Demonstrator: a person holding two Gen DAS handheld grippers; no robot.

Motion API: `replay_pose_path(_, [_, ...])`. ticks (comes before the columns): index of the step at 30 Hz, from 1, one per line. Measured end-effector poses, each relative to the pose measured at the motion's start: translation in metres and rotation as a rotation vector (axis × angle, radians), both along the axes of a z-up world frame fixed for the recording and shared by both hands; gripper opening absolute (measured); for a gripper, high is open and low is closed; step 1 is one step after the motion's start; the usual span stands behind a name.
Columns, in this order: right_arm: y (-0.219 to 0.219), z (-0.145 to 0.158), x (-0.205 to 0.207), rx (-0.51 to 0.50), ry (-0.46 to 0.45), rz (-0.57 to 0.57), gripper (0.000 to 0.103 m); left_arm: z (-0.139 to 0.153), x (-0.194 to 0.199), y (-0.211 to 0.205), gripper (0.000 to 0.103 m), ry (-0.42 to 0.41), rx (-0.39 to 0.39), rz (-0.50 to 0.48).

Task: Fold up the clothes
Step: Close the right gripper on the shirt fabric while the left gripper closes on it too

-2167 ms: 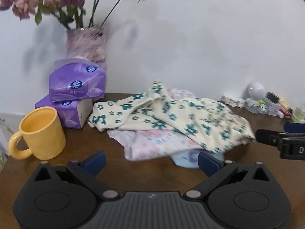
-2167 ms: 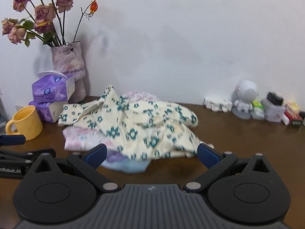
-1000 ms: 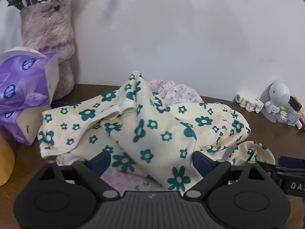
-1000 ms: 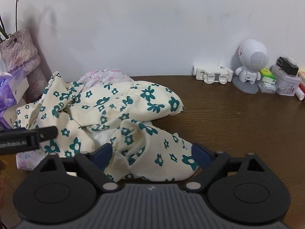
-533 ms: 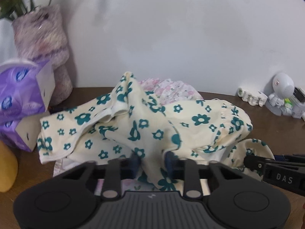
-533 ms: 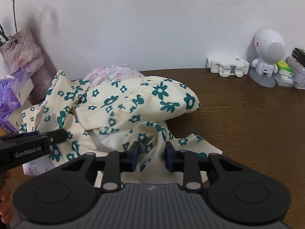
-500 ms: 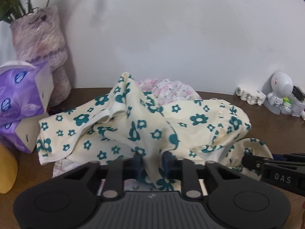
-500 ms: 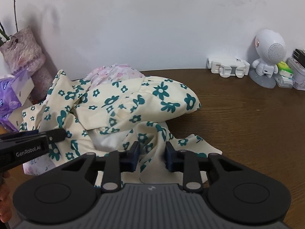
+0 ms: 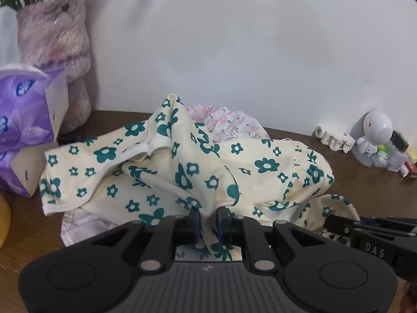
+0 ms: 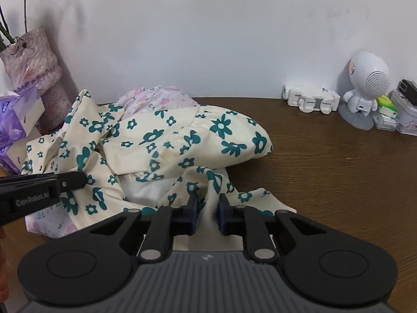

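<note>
Both the left hand-held gripper [image 9: 208, 220] and right hand-held gripper [image 10: 208, 208] pinch folds of the cream floral garment [image 10: 166, 140] — heaped on the brown surface [image 10: 338, 172], white wall [image 10: 208, 39] at twelve o'clock, fuzzy vase [image 9: 57, 52] at ten.

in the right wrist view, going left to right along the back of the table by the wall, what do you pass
fuzzy pink vase → pink floral garment → white block letters → white robot-shaped speaker → small tin
</note>
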State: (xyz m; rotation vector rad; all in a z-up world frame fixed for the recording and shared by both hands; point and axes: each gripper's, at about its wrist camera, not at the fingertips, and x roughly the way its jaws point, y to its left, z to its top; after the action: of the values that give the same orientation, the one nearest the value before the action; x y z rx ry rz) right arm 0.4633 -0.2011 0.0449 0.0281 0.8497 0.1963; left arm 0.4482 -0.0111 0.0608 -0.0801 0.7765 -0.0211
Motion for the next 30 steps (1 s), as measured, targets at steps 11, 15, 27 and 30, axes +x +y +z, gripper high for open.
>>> replay_pose_path(11, [0.005, -0.003, -0.002, -0.008, -0.038, -0.014, 0.015, 0.0, 0.0, 0.009, 0.018, -0.019, -0.059, -0.019])
replay_pose_path(15, [0.004, -0.004, -0.002, -0.004, -0.044, -0.014, 0.015, -0.001, -0.003, 0.011, 0.022, -0.054, -0.052, -0.03])
replay_pose_path(27, [0.004, -0.009, -0.001, 0.029, -0.041, -0.006, 0.02, -0.002, -0.002, 0.011, 0.033, -0.034, -0.025, -0.014])
replay_pose_path(30, [0.003, -0.009, 0.0, 0.032, -0.033, -0.009, 0.02, -0.003, -0.004, 0.004, 0.033, -0.033, 0.028, -0.009])
